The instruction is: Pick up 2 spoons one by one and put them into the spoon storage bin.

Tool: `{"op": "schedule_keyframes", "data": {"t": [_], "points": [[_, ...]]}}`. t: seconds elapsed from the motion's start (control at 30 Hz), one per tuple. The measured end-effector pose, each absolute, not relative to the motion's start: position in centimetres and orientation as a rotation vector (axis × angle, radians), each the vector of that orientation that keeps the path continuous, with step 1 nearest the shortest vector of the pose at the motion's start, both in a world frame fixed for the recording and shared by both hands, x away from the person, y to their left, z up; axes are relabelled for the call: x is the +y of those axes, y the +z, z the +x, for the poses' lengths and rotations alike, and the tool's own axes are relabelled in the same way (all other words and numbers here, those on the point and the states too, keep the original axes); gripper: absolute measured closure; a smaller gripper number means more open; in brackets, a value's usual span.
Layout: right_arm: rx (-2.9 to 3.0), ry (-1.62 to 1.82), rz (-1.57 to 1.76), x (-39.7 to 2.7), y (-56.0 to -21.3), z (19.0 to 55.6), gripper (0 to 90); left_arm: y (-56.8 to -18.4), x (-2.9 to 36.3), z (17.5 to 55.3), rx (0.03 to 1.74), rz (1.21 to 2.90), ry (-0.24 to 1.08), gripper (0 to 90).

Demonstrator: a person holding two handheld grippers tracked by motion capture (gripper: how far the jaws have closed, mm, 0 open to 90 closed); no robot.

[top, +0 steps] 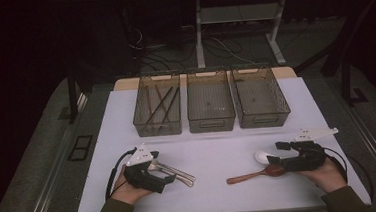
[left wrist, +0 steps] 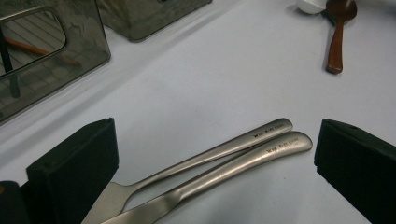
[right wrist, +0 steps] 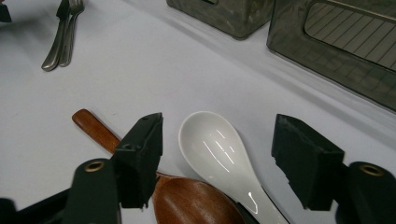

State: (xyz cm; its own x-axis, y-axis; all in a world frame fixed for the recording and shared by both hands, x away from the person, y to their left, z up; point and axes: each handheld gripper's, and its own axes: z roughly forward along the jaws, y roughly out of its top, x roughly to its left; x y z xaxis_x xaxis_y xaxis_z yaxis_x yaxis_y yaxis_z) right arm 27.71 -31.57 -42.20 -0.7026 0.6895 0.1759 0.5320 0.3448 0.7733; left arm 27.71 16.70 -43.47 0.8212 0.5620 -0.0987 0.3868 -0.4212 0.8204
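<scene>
I see my right tool (right wrist: 217,163) part-open around the white spoon (right wrist: 219,156) on the desk (top: 219,149), pads not touching; my left tool (left wrist: 217,163) gapes wide over two metal handles (left wrist: 243,151).

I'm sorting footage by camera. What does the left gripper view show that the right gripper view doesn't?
Left gripper view: engraved handle ends of the metal fork and knife lying between open jaws, and sticks inside a bin.

Right gripper view: the white spoon between the right gripper jaws, its bowl facing up.

Both: the wooden spoon, the metal cutlery, smoky bins and the white table.
</scene>
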Motion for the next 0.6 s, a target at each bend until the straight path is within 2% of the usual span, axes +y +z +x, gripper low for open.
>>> {"op": "schedule_keyframes", "data": {"t": [0.37,0.43,0.6], "points": [[2.477,1.252,1.135,-31.8,-42.46,28.62,47.7,-43.58,16.55,27.71,0.693,2.072,0.223,0.0],[2.49,1.237,1.135,-31.8,-42.54,28.53,52.4,-43.59,16.55,27.73,0.689,2.08,0.222,0.0],[2.514,1.205,1.132,-31.99,-42.62,28.2,71.3,-43.55,16.54,27.69,0.688,2.078,0.223,0.0]]}}
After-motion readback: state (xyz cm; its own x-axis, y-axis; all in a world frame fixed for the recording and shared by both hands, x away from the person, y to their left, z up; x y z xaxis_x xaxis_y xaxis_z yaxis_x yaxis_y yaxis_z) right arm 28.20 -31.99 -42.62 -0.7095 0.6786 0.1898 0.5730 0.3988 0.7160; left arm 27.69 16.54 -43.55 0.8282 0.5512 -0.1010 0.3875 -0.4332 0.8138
